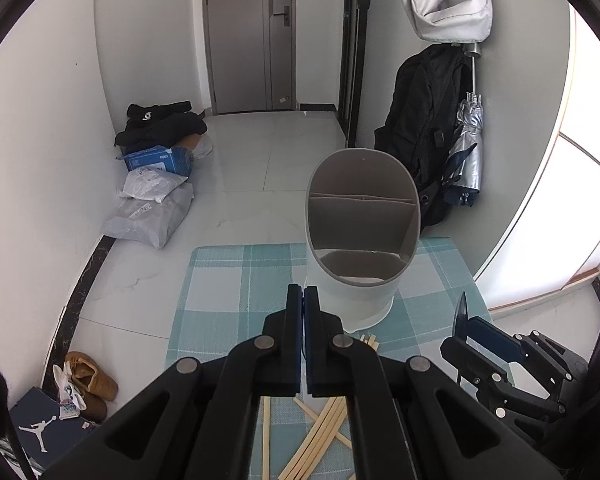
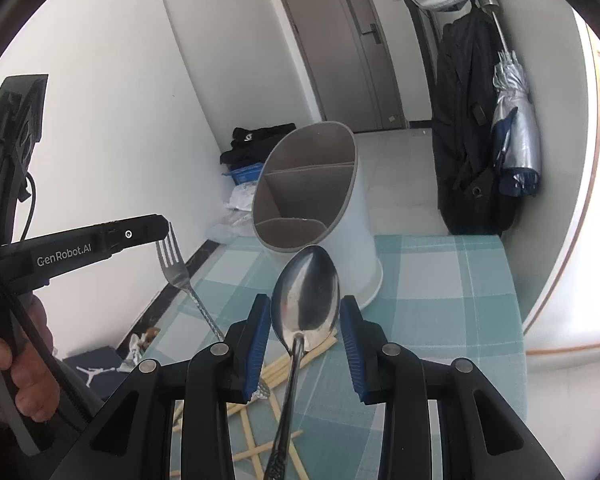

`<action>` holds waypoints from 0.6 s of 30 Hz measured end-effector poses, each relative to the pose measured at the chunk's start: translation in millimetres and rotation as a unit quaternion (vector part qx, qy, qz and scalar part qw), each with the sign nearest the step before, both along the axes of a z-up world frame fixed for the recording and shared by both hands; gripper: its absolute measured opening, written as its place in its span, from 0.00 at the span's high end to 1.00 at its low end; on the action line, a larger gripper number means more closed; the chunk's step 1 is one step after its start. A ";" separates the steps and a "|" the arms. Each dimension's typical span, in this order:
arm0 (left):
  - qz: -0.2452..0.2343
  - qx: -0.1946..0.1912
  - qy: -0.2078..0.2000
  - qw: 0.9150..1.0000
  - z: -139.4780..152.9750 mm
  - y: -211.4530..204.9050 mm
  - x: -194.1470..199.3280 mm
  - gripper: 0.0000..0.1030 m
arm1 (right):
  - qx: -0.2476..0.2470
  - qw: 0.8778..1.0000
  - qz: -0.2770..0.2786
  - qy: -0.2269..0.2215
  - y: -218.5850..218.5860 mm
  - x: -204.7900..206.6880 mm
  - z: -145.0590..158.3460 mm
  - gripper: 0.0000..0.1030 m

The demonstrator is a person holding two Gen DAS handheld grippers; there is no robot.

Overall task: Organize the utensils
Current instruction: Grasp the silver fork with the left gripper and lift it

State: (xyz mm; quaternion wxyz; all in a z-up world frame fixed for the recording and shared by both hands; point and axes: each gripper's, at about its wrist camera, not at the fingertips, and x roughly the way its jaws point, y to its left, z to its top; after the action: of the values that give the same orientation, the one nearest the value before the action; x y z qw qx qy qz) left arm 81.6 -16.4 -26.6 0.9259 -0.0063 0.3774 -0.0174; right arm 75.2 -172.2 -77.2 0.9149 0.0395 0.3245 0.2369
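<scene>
My left gripper is shut over the teal plaid placemat, just short of the grey-white divided utensil holder. In the right wrist view its tip meets the tines of a steel fork. The fork hangs tilted, its handle end low by the wooden chopsticks. The left wrist view hides the fork and shows chopsticks under my fingers. My right gripper is shut on a steel spoon, bowl upright toward the holder. It also shows at the right.
A black backpack and a folded silver umbrella hang right of the holder. Parcels and black clothes lie on the floor by the left wall, with shoes nearer. A hand holds the left gripper.
</scene>
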 end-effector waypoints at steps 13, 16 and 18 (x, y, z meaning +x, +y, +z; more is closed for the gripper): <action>-0.048 -0.006 -0.028 0.998 38.0 -2.6 -20.4 1.00 | 0.011 0.999 -0.006 -0.047 -5.6 -16.8 32.9 0.67; -0.052 -0.015 -0.032 0.998 48.2 -0.3 -19.1 1.00 | 0.010 0.998 -0.007 -0.060 -5.2 -15.5 41.6 0.67; -0.054 -0.017 -0.035 0.998 53.3 0.3 -17.5 1.00 | 0.010 0.998 -0.009 -0.062 -4.8 -12.8 46.0 0.67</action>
State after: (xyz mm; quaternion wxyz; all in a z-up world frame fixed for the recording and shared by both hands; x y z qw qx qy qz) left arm 64.0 -16.1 26.7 0.9358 -0.0013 0.3447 -0.0743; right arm 62.4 -177.0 -31.2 0.9349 0.0367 0.2644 0.2339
